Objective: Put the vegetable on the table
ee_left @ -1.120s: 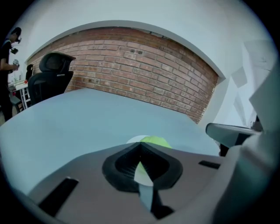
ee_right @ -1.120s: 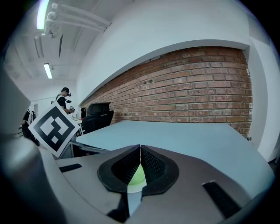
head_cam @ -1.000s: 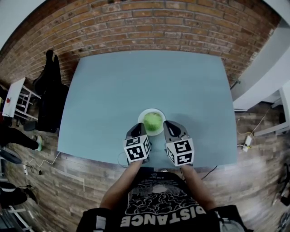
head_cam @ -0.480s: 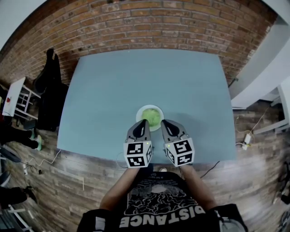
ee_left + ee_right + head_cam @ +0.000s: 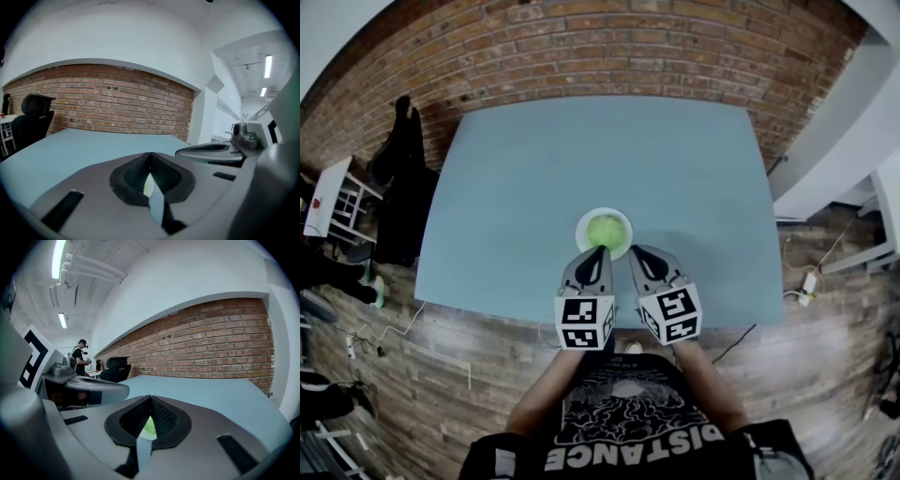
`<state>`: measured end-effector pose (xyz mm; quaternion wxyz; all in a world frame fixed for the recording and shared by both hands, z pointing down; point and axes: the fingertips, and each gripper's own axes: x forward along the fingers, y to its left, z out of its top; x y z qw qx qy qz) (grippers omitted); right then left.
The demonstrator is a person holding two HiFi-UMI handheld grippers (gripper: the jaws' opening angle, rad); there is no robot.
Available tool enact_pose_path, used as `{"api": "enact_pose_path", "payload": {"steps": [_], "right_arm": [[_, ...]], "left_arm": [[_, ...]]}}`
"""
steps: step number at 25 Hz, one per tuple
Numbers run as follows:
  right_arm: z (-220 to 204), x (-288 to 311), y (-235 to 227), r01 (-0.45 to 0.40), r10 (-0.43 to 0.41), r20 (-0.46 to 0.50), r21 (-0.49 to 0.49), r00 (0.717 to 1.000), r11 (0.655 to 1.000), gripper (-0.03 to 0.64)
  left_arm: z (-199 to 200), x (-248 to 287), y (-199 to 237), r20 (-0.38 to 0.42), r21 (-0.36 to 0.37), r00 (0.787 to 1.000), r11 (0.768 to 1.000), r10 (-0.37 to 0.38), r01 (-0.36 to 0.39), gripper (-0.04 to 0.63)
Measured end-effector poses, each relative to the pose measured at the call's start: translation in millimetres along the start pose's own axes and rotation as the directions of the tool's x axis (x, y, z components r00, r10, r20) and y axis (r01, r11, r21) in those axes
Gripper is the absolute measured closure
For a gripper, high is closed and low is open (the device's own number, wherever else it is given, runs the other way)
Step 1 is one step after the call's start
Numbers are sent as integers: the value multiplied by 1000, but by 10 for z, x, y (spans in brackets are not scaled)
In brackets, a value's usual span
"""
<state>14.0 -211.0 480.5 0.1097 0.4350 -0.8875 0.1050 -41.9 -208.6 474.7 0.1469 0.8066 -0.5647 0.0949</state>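
Wood-plank flooring point(image 5: 487, 349) is showing below the near edge of the blue-grey bench point(image 5: 534, 178). The left gripper point(image 5: 600, 253) and right gripper point(image 5: 639, 254) are hovering there side by side, each with its fingers pressed together and gripping nothing. Just beyond, the round, pale-green vegetable point(image 5: 604, 230) is sitting in a white plate point(image 5: 581, 225). One gripper probably needs opening wide, then closing gently around the vegetable's rounded sides.

The person's black shirt point(image 5: 628, 412) reads "DISTANCE", seen upside down.
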Motion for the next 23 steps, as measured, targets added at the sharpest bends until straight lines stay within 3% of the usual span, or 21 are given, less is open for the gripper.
{"api": "enact_pose_path", "payload": {"steps": [5, 23], "right_arm": [[-12, -60, 21, -7, 7, 6, -6, 1000, 1000, 607], [0, -133, 55, -11, 11, 13, -20, 1000, 1000, 607]], "left_arm": [[-13, -48, -76, 4, 38, 1000, 999, -5, 4, 595], [-36, -105, -136, 2, 40, 1000, 999, -4, 3, 595]]}}
